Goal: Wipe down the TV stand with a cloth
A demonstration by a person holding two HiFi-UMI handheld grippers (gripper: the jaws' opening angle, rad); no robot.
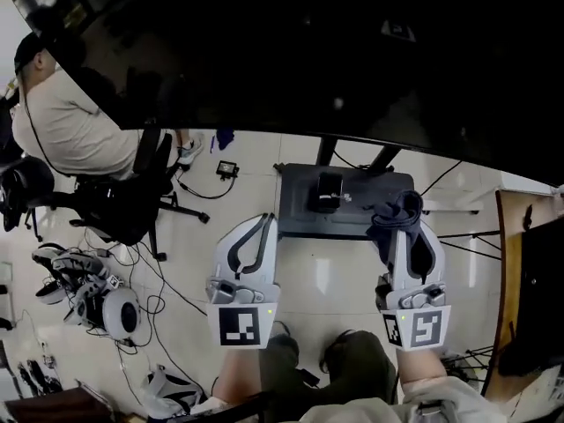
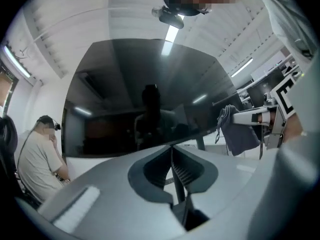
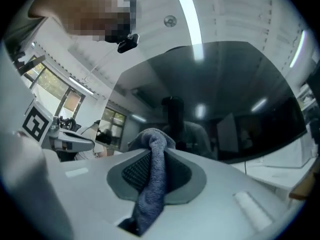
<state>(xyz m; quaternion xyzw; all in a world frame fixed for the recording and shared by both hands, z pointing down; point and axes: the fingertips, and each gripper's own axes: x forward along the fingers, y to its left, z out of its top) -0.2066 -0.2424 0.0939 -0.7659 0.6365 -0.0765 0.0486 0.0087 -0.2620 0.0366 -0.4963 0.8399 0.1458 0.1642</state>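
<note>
- The TV stand's base plate (image 1: 295,208), a dark rectangle on the pale floor, lies under the big black screen (image 1: 308,51). Both grippers hang on its near side, above it and not touching.
- The right gripper (image 1: 407,236) is over the base plate's near right corner. Its jaws are clamped on a blue-grey cloth (image 1: 397,211), which bunches over the tips.
- In the right gripper view the cloth (image 3: 152,184) runs as a narrow twisted rope between the pads. So little of it is gripped that, in my judgement, dragging it flat across the base plate could pull it free.
- The left gripper (image 1: 262,227) is beside the base plate's near left corner. Its jaws are closed together with nothing between them, as the left gripper view confirms (image 2: 172,154).
- A small dark object (image 1: 328,192) sits on the base plate near its middle. A careless sweep could push it off or leave dirt around it.
- A cable (image 1: 441,179) trails off the base plate's right side, and the cloth's loose end could catch on it.
- The screen overhangs the base plate's far edge, so reaching deep risks knocking a gripper against it.
- No wiping contact shows yet, so the job looks barely begun.
</note>
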